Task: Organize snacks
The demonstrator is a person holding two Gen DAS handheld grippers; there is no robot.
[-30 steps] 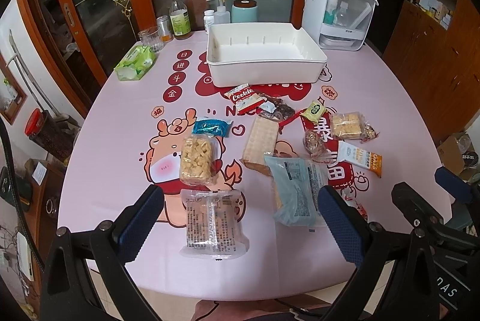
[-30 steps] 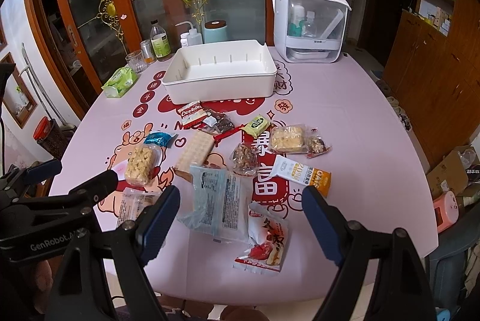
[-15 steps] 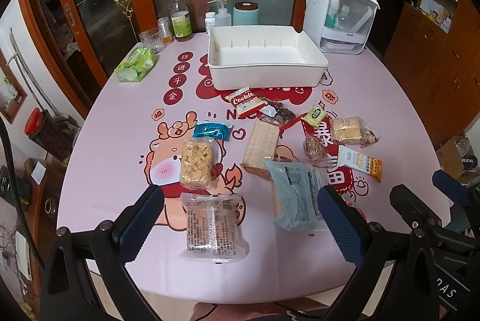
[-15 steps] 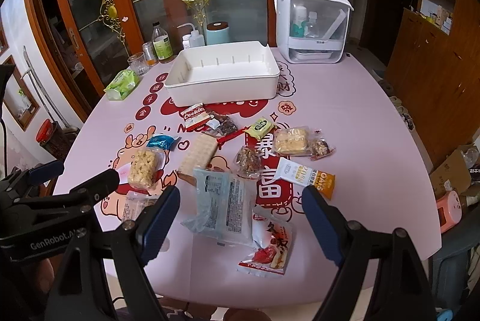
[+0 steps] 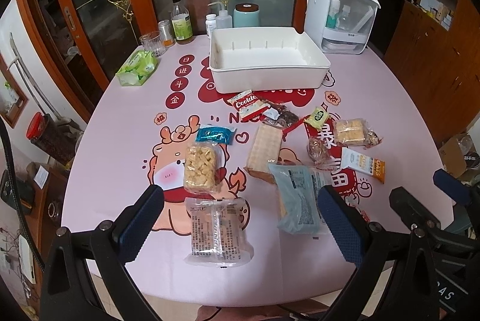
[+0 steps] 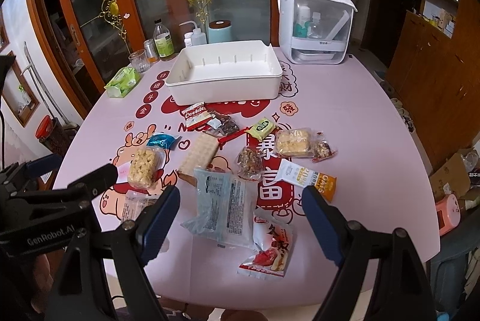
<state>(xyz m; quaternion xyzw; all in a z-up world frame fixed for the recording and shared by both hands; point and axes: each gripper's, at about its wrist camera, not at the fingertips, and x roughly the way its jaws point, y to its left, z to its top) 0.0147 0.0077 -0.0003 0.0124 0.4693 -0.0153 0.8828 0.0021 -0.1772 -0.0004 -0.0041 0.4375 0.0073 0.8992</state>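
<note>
Several wrapped snacks lie loose on the pink tablecloth in front of an empty white bin [image 5: 264, 78] [image 6: 225, 93]. My left gripper [image 5: 240, 220] hangs open over the table's near edge, above a clear packet [image 5: 219, 231] and without touching it. A pale blue packet [image 5: 297, 198] [image 6: 222, 207] lies to the right of that. My right gripper [image 6: 240, 219] is open too, hovering over the blue packet and a red-and-white packet [image 6: 267, 246]. Farther back lie a puffed-rice bar [image 5: 201, 168], a wafer bar [image 5: 264, 150] and a Cookie packet [image 5: 244, 105]. Neither gripper holds anything.
A green tissue pack [image 5: 136, 67], a glass [image 5: 153, 43], bottles and a white cabinet-like box [image 5: 339, 18] stand along the table's far side. An orange-and-white packet [image 6: 306, 177] lies toward the right. Wooden cabinets stand at the right, and glass doors behind the table.
The table has slid slightly lower in the left wrist view. Both grippers stay open and no snack has moved.
</note>
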